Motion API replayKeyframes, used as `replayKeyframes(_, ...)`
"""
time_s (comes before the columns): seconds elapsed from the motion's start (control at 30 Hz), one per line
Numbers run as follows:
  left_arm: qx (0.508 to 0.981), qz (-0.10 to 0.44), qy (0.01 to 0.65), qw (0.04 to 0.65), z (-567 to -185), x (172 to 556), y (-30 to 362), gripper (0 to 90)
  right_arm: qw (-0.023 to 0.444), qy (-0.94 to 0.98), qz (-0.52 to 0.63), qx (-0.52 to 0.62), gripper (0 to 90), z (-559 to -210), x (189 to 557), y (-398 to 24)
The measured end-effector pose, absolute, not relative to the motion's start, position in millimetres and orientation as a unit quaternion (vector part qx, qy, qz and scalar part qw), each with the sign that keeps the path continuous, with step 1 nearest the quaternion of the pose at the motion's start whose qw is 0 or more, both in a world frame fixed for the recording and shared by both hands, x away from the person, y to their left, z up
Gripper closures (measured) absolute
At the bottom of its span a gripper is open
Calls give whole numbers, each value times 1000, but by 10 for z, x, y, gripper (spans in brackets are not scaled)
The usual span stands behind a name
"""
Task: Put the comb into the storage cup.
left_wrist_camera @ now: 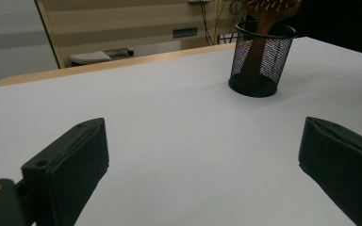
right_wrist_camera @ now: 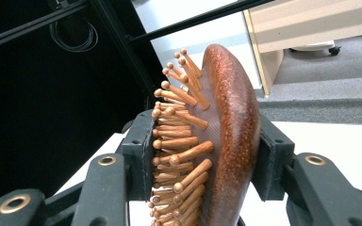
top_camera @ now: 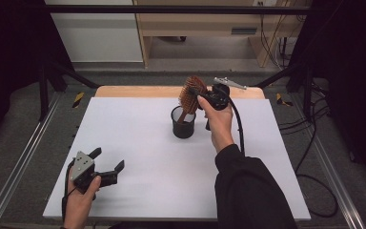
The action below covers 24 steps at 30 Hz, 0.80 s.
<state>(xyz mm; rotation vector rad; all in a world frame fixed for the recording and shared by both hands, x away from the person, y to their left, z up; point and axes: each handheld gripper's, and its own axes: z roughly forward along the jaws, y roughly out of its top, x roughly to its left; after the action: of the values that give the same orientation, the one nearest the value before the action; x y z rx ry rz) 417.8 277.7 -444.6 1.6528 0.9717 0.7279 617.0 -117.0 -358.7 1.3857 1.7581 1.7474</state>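
Observation:
A wooden hairbrush (top_camera: 191, 93) with peg bristles stands with its handle down inside a black mesh cup (top_camera: 183, 125) at the back middle of the white table (top_camera: 138, 143). My right gripper (top_camera: 199, 93) is shut on the brush head (right_wrist_camera: 231, 122), one pad against the bristle tips and the other on its smooth back. My left gripper (top_camera: 108, 158) rests near the front left of the table, open, nothing between its jaws. From the left gripper view, its gripper (left_wrist_camera: 202, 141) faces the cup (left_wrist_camera: 262, 61) and the brush (left_wrist_camera: 268, 12) across bare table.
The right gripper's cable (top_camera: 239, 129) trails down along the forearm. Black frame bars (top_camera: 171, 9) and dark curtains surround the table. Pale wooden furniture (top_camera: 205, 24) stands on the floor behind, and loose cables (top_camera: 314, 143) lie to the right.

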Motion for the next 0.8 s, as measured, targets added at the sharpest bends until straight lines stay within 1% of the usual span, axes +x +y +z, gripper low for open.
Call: replayKeyframes(0.8,691,302,405,517,-4451,4181,2773,26,143,617,596,494,472,-3616,6222,-1298)
